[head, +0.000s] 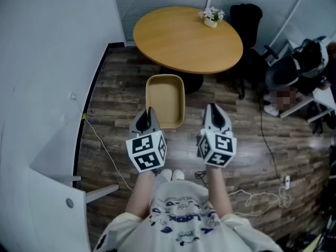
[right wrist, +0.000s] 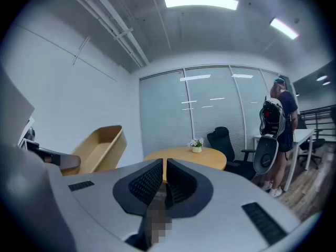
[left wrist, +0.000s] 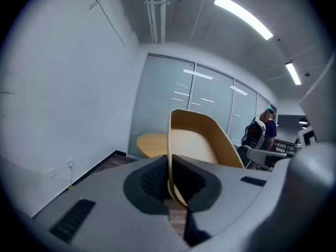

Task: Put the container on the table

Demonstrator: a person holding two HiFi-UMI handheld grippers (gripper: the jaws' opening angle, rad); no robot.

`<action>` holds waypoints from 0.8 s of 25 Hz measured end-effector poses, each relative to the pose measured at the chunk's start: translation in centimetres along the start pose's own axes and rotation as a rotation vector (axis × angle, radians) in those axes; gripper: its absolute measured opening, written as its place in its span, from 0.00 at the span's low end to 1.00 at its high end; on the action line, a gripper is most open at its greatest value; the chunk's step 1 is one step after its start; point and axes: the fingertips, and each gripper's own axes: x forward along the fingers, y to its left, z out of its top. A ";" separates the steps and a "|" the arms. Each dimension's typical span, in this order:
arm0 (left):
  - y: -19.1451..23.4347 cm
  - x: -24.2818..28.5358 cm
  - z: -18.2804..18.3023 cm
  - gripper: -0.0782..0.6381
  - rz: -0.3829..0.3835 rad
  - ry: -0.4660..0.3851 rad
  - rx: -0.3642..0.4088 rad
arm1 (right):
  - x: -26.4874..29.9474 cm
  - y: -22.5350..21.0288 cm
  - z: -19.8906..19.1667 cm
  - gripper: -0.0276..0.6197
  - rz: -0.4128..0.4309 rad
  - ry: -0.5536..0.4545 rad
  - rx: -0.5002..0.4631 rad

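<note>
Round wooden worktop [head: 184,41] ahead, flower pot [head: 211,18] at far edge — tan container [head: 165,98] short of it above the floor [head: 118,91], rim clamped in left gripper [head: 150,113] jaws, right gripper [head: 212,110] jaws together and empty; best carried forward level, set on near bare wood, released once seated.

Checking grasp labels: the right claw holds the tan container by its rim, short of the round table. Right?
Not quite: the left claw holds the tan container by its rim, short of the round table; the left gripper view shows it. The right claw is shut, empty.
</note>
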 end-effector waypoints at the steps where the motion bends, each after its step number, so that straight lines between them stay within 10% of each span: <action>1: 0.0 0.0 0.0 0.12 0.001 -0.001 -0.002 | 0.0 0.0 0.1 0.08 0.000 -0.001 0.000; 20: 0.4 -0.6 -0.4 0.12 0.029 0.004 -0.019 | 0.2 0.7 0.3 0.08 0.032 -0.004 -0.004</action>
